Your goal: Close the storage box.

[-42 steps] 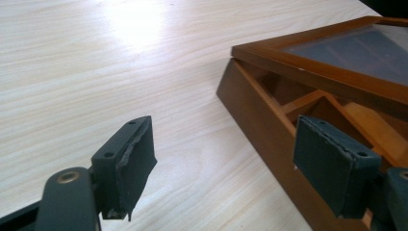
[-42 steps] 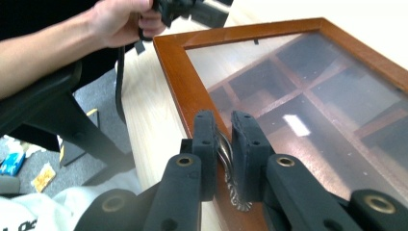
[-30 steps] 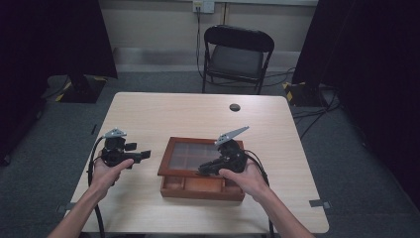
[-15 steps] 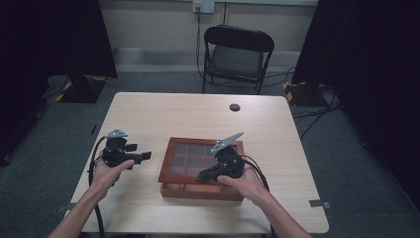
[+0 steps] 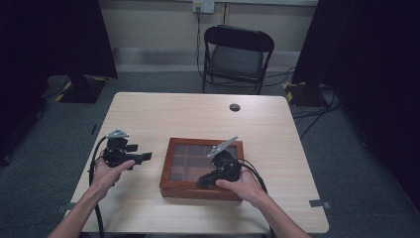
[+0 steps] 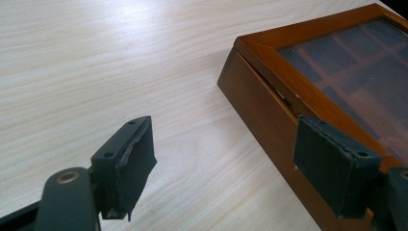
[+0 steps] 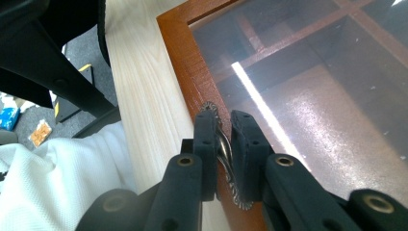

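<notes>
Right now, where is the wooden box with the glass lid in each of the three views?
High view: wooden box at centre, near the table's front edge.
Left gripper view: upper right, beside the right jaw.
Right gripper view: right half; the right gripper is shut on its metal handle.
Shared landmark: the lid's dark divider grid.

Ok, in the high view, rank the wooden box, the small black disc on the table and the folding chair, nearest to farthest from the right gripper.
1. Wooden box, under the right gripper.
2. Black disc, far table edge.
3. Folding chair, behind the table.
</notes>
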`<state>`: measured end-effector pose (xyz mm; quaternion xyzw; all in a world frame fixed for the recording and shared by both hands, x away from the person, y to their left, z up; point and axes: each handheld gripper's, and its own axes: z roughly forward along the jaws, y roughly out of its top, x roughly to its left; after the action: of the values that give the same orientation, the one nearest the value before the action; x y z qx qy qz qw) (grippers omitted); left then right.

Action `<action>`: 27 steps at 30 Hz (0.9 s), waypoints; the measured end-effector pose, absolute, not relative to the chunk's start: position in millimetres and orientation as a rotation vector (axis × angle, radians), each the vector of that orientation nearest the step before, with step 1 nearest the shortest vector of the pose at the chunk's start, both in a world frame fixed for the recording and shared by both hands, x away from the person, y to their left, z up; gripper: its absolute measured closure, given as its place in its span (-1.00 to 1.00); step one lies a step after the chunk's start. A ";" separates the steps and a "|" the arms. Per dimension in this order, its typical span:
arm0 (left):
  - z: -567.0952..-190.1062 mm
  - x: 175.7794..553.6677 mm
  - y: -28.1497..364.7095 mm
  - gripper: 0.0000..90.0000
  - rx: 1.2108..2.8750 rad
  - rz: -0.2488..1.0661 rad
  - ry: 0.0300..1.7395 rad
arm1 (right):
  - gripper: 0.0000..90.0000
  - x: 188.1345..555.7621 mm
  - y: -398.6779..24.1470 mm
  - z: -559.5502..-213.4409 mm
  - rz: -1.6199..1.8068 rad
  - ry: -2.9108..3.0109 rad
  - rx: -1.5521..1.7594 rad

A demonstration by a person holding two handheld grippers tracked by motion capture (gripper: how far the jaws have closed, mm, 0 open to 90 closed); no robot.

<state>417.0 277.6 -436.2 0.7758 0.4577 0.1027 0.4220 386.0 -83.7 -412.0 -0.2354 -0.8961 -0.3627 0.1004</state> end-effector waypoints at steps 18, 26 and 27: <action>-435.8 417.0 275.5 -0.51 1.933 0.239 1.125 | 0.77 385.3 -81.9 -426.3 -1.024 -2.647 -0.731; -436.2 415.3 275.0 -0.53 1.981 0.294 1.144 | 0.33 386.1 -114.9 -415.1 -1.225 -2.622 -0.936; -435.8 415.0 275.9 -0.53 1.984 0.298 1.144 | 0.24 385.7 -121.0 -414.7 -1.236 -2.622 -0.982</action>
<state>415.0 275.9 -435.8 0.7858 0.4532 0.1179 0.4041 385.7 -121.0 -414.7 -0.3207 -0.8559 -0.4036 0.0406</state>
